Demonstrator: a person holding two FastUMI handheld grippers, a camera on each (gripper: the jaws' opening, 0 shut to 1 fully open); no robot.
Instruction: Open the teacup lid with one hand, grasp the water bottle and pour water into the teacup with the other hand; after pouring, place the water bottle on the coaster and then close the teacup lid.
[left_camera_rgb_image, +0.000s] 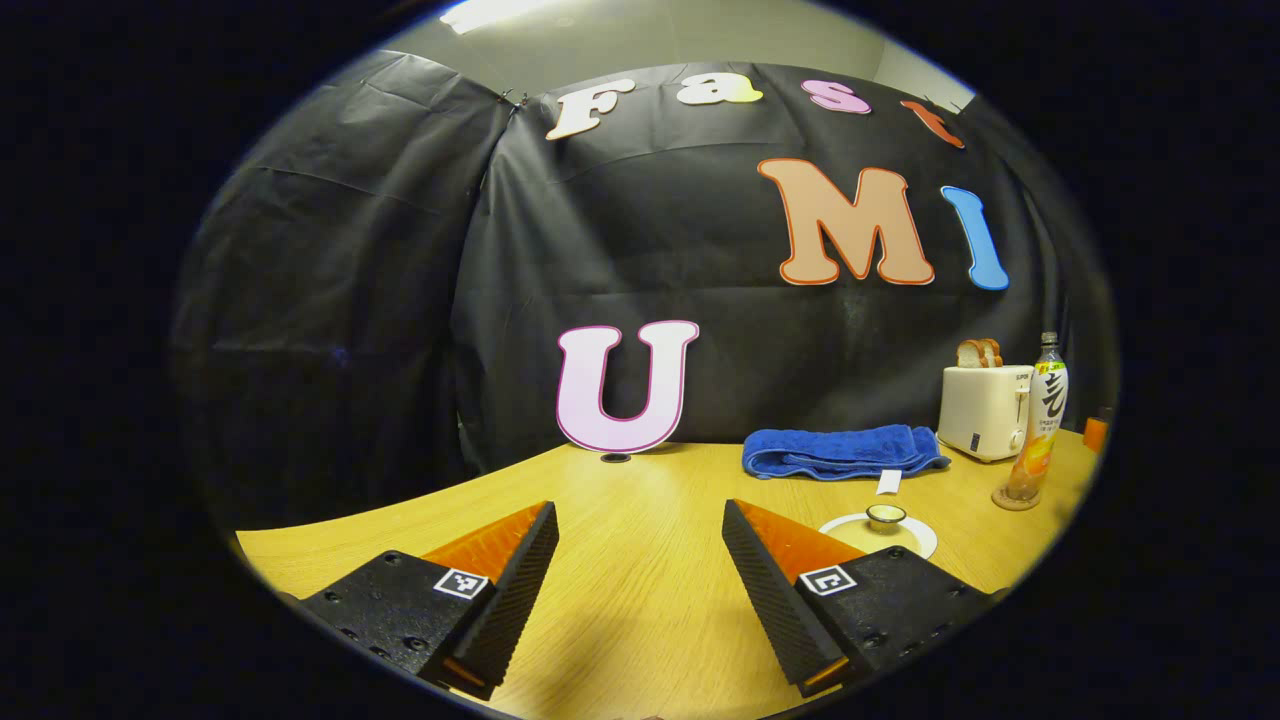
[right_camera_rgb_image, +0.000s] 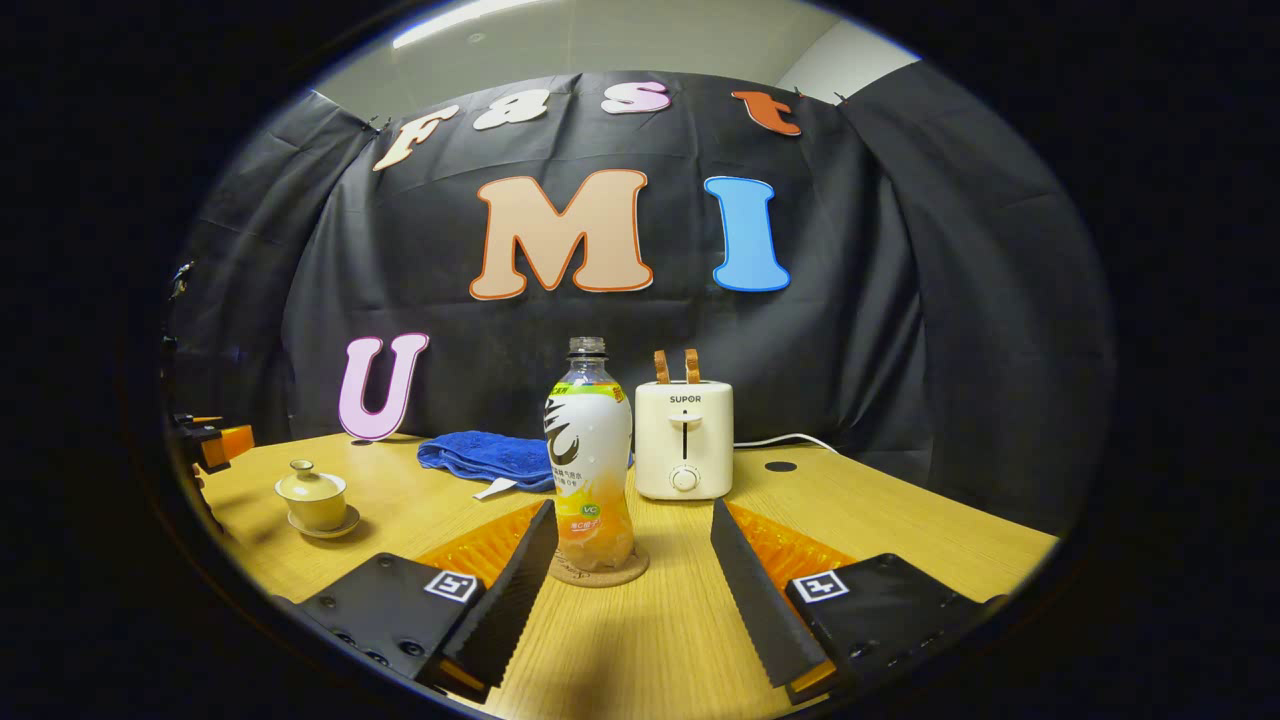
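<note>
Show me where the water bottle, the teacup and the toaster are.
water bottle (right_camera_rgb_image: 588, 450), right gripper view, on its label.
teacup (right_camera_rgb_image: 312, 494), right gripper view, on the cup's side.
toaster (right_camera_rgb_image: 684, 440), right gripper view, on its front.

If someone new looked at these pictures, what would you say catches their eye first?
Probably the water bottle, upright on its coaster just ahead of the open right tongs. Behind it stands a white toaster with bread, beside a folded blue towel. The lidded teacup sits far left on its saucer.

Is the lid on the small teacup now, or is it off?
On. In the right gripper view the pale yellow ceramic teacup on its saucer carries its knobbed lid, seated on the rim.
</note>
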